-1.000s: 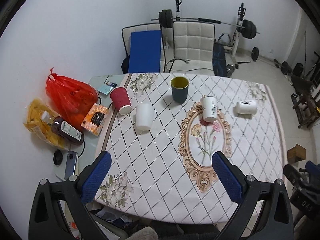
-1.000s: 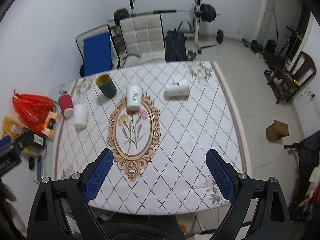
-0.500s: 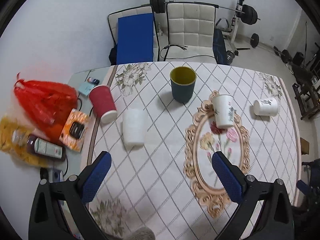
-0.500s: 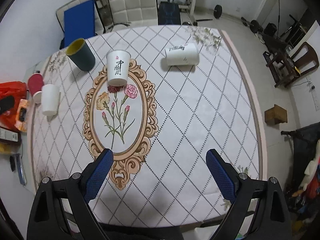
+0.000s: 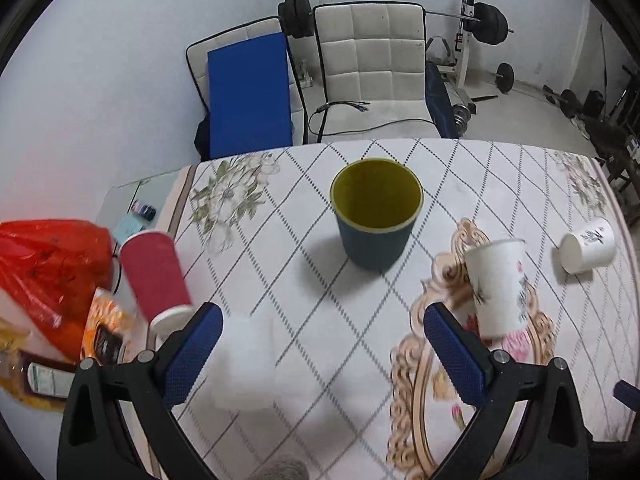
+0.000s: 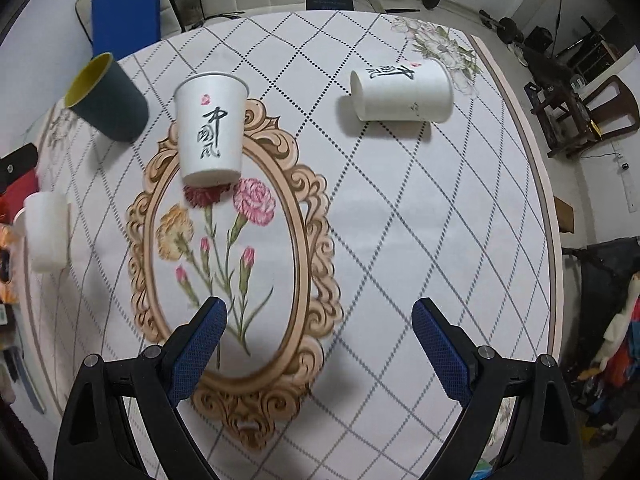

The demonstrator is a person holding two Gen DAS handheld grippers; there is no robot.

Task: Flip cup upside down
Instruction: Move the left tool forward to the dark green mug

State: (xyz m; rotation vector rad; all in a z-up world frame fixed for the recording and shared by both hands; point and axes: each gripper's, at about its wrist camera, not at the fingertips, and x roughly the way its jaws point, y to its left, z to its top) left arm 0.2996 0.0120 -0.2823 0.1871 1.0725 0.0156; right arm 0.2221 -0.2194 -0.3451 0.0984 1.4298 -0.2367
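Note:
A dark blue cup with a yellow inside stands upright, mouth up, near the table's far middle; it also shows in the right wrist view. My left gripper is open and empty, hovering in front of it. A white printed paper cup stands upright. Another printed paper cup lies on its side to the right. My right gripper is open and empty above the flower oval.
A plain white cup stands mouth-down by the left gripper's left finger. A red paper cup stands mouth-down at the left edge. A red plastic bag and snack packs lie left. Chairs stand behind the table.
Both grippers have moved forward and lower over the table, so the cups look larger and nearer. The left gripper now faces the dark blue cup. No cup has moved.

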